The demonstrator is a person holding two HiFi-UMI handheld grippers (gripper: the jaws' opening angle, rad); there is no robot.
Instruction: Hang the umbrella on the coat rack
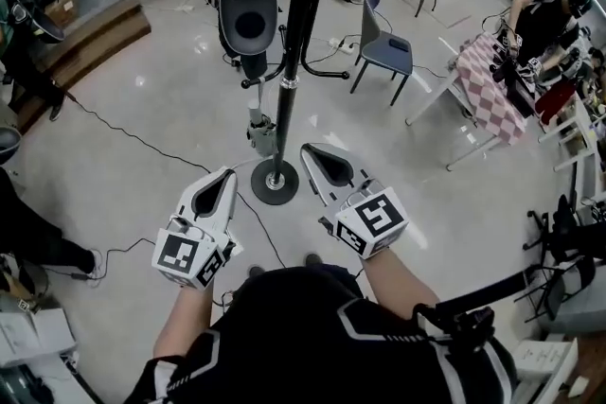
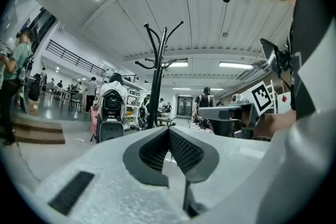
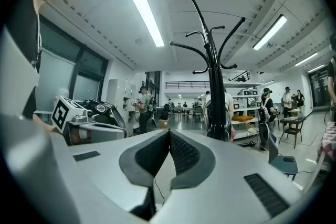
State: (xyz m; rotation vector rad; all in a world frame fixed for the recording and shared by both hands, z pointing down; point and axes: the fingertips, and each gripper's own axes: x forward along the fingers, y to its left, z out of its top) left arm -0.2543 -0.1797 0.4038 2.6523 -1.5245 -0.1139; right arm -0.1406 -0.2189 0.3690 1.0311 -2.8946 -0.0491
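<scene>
The black coat rack (image 1: 301,5) stands straight ahead of me, its round base (image 1: 275,183) on the grey floor between my two grippers. Its curved hooks show up high in the left gripper view (image 2: 157,55) and the right gripper view (image 3: 210,55), and they are bare. My left gripper (image 1: 225,176) is shut and holds nothing, just left of the base. My right gripper (image 1: 311,150) is also shut and empty, just right of it. A small grey-green object (image 1: 261,133) sits low by the pole; I cannot tell whether it is the umbrella.
A black-and-white machine (image 1: 248,5) stands right behind the rack. A grey chair (image 1: 385,44) and a table with a checked cloth (image 1: 486,88) are at the right, people beyond them. Cables (image 1: 133,139) run across the floor, and wooden steps (image 1: 95,28) lie far left.
</scene>
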